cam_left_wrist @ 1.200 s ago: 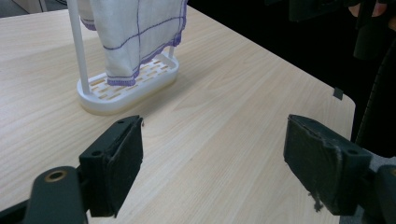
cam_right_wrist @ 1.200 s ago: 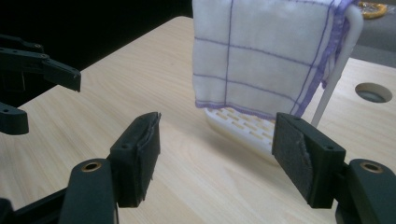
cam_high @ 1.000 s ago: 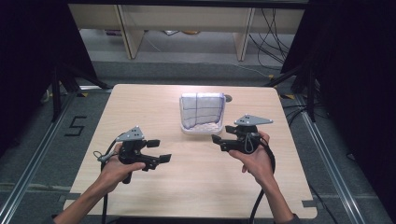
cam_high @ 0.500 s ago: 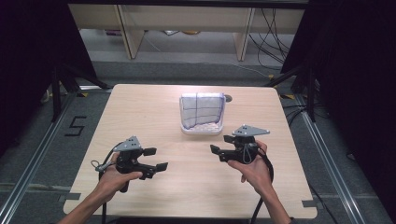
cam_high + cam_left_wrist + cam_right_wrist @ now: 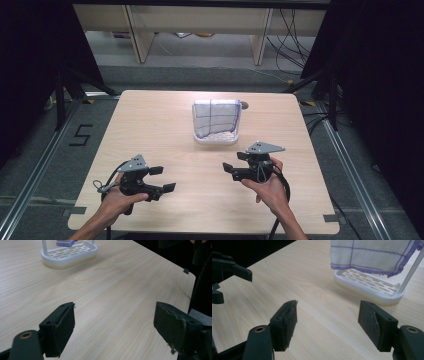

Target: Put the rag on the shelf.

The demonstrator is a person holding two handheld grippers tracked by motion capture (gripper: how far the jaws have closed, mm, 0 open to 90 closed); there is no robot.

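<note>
Cloth (image 5: 216,116), white with thin purple lines and a purple hem, hangs over a small white rack (image 5: 215,138) that stands on the far half of the wooden table (image 5: 150,120), a little right of the middle. In the right gripper view the cloth (image 5: 374,255) drapes down above the rack's slotted base (image 5: 369,286), its hem just clear of the slots, with one white upright post at the right side. In the left gripper view the slotted base (image 5: 68,255) sits far off at the top, with a bit of purple hem above it.

Both grippers are over the near half of the table, well apart from the rack and from each other. The left gripper (image 5: 162,179) is in the person's left hand (image 5: 117,197) near the front left edge, jaws pointing toward the middle of the table. Its own view (image 5: 113,325) shows the two black pads spread wide with only bare wood between them. The right gripper (image 5: 235,162) is in the right hand (image 5: 265,182), nearer to the rack, jaws pointing left. Its view (image 5: 327,320) likewise shows the pads wide apart, nothing between them, with the left gripper's black jaws (image 5: 232,272) at the left edge.
</note>
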